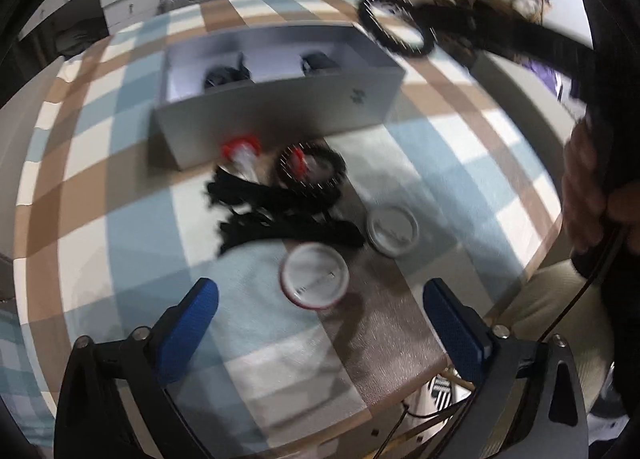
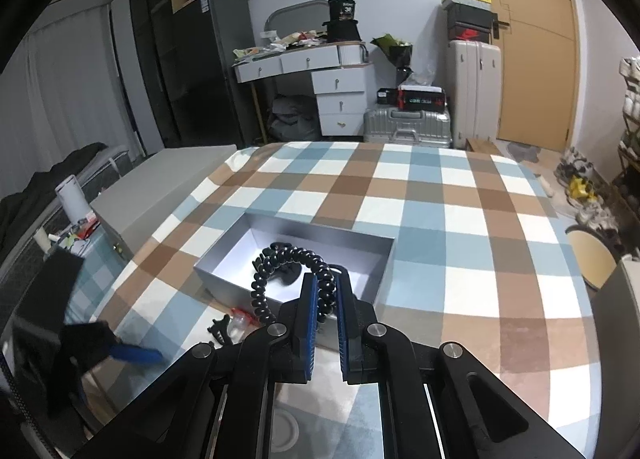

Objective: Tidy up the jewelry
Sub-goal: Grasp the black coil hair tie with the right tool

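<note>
A grey open box (image 1: 280,99) with black pieces inside stands on the checked table; it also shows in the right wrist view (image 2: 224,275). My right gripper (image 2: 325,291) is shut on a black beaded bracelet (image 2: 280,259) and holds it above the box; the bracelet (image 1: 396,25) hangs at the box's far right corner in the left wrist view. My left gripper (image 1: 320,299) is open and empty, just short of a red-rimmed round badge (image 1: 314,276). A second white badge (image 1: 393,231), a black spiked bracelet (image 1: 310,169), black ribbons (image 1: 276,219) and a red-white piece (image 1: 240,153) lie in front of the box.
The table's near edge (image 1: 360,427) is just under my left gripper. A grey chest (image 2: 160,195) stands at the table's left side. A round stool (image 2: 592,259) stands to the right. A desk with drawers (image 2: 320,75) and suitcases (image 2: 408,127) are at the back.
</note>
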### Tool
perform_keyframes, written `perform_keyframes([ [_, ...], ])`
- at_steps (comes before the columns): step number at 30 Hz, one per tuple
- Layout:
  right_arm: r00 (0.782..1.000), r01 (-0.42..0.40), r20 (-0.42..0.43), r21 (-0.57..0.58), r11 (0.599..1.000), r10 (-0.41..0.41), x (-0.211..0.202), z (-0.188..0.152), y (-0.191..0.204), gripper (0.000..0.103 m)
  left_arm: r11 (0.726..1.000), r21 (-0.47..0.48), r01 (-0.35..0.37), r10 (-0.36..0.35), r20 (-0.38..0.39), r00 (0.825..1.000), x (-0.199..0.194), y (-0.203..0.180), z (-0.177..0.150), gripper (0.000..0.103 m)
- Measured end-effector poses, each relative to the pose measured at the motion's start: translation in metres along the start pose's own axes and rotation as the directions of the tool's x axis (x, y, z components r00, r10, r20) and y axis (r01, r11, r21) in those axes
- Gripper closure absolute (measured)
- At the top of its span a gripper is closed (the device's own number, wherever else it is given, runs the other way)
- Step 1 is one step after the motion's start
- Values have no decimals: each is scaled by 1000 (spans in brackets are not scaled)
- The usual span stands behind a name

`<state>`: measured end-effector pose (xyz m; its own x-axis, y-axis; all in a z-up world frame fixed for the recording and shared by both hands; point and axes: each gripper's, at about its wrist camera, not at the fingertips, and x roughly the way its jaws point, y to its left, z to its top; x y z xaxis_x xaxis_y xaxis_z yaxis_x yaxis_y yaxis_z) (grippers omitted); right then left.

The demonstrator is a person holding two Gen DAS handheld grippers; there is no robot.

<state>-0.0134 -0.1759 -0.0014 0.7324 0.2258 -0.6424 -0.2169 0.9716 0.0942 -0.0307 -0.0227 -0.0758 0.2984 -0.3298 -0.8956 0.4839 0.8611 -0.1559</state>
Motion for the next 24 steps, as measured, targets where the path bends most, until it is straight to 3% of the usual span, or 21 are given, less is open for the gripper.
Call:
perform_keyframes([
  [5, 1000, -12, 11, -7, 1000, 12, -3, 0, 2, 95, 1000, -7, -13, 13, -18, 1000, 10, 1, 3, 17],
  [9, 1000, -28, 13, -11, 1000, 28, -4, 0, 3, 94, 1000, -17, -13, 12, -41, 999, 16, 3, 2, 38],
  [14, 999, -37, 14, -11, 999, 37, -3, 0, 5, 95, 999, 8, -36, 36, -28, 999, 24, -2, 3, 44],
  [18, 999, -36, 16, -8, 999, 36, -4, 0, 5, 95, 994, 50, -99, 100, -14, 995, 25, -10, 2, 66],
  [24, 999, -33, 6, -1, 999, 33, -2, 0, 3, 95, 996, 59, -62, 63, -28, 998, 22, -9, 2, 66],
])
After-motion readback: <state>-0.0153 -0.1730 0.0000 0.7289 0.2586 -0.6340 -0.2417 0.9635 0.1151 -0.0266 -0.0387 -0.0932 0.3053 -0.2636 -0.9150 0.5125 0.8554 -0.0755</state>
